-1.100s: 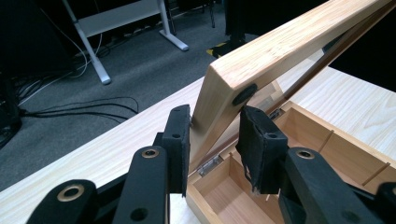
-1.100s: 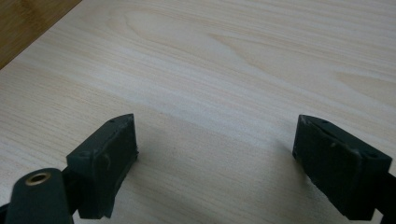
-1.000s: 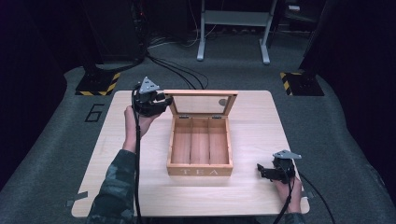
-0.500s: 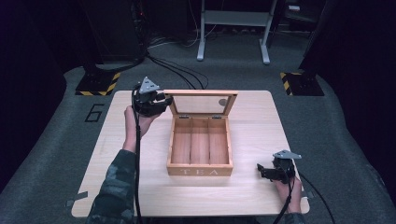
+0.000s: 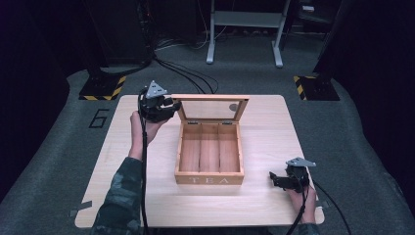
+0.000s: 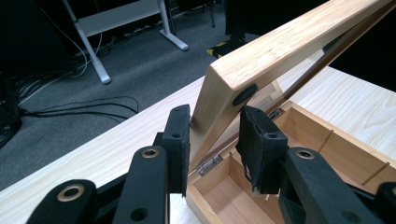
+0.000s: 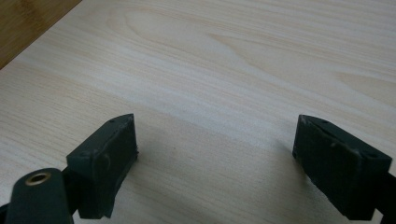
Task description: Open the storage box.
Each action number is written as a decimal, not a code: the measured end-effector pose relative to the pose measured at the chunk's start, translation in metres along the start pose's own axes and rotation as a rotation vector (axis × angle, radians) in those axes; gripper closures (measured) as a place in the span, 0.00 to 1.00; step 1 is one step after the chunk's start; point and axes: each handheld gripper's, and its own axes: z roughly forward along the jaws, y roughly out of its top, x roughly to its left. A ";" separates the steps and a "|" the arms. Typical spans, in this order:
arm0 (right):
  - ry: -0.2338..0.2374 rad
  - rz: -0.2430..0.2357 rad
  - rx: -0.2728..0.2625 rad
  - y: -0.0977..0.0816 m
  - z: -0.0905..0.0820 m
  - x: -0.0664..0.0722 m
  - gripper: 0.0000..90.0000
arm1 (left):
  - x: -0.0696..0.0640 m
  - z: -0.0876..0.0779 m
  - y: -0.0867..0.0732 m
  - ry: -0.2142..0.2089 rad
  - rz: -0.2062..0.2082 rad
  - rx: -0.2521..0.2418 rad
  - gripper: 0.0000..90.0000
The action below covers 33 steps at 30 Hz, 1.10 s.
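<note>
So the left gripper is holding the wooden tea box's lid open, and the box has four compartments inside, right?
Not quite: the tea box has three compartments, not four, as the high view shows. The rest holds: the left gripper grips the corner of the open lid.

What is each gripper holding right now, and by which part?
The left gripper clamps the tea box's lid at its frame's corner, holding it raised. The right gripper holds nothing, its jaws open over the table.

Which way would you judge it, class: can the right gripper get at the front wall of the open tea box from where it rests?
Probably yes: the right gripper sits with open jaws beside the tea box, with bare table between them.
</note>
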 end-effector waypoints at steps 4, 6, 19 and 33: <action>0.000 0.000 0.000 0.000 0.000 0.000 0.15 | 0.000 0.000 0.000 0.000 -0.001 0.000 0.72; 0.000 0.000 0.000 0.000 0.000 0.000 0.15 | 0.000 0.000 0.000 0.000 0.000 0.000 0.71; 0.000 0.000 0.000 0.000 0.000 0.000 0.15 | -0.001 0.000 -0.001 0.004 -0.003 -0.008 0.72; 0.000 0.000 0.000 0.000 0.000 0.000 0.15 | -0.006 -0.005 -0.009 0.001 0.010 -0.020 0.71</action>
